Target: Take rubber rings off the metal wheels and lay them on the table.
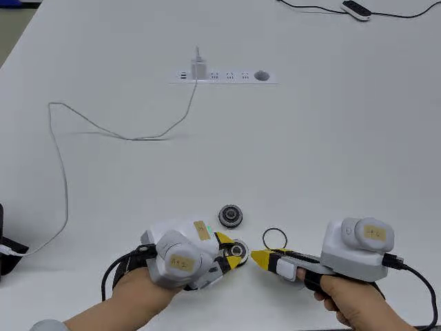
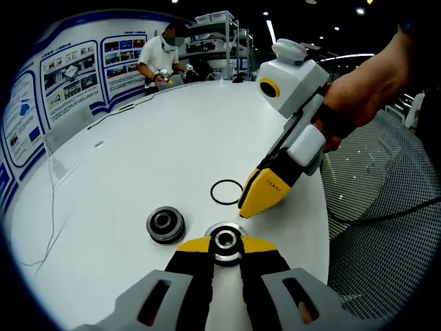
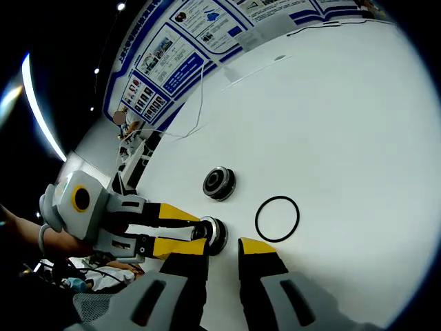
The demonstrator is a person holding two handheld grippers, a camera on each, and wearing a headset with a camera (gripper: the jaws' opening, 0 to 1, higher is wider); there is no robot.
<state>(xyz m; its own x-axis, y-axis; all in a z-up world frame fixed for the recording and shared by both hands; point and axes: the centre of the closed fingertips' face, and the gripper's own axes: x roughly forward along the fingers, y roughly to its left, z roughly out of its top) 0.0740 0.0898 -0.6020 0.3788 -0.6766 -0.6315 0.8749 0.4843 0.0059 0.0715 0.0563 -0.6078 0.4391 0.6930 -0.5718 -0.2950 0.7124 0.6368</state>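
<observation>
My left gripper [image 1: 234,252] [image 2: 226,243] is shut on a bare silver metal wheel [image 1: 238,249] [image 2: 226,240] [image 3: 215,234], held low over the white table [image 1: 310,158]. Just behind it a second wheel [image 1: 230,216] [image 2: 165,225] [image 3: 219,183] with a black rubber ring around it lies flat. A loose black rubber ring [image 1: 274,238] [image 2: 226,192] [image 3: 277,218] lies on the table to the right. My right gripper [image 1: 260,258] [image 2: 256,205] [image 3: 222,245] points at the held wheel from the right, its jaws a narrow gap apart with nothing between them.
A white power strip [image 1: 224,76] with a plugged charger sits at the back, and its cable [image 1: 62,172] loops down the left side. A black object [image 1: 5,245] lies at the left edge. The table's near edge runs just behind both hands.
</observation>
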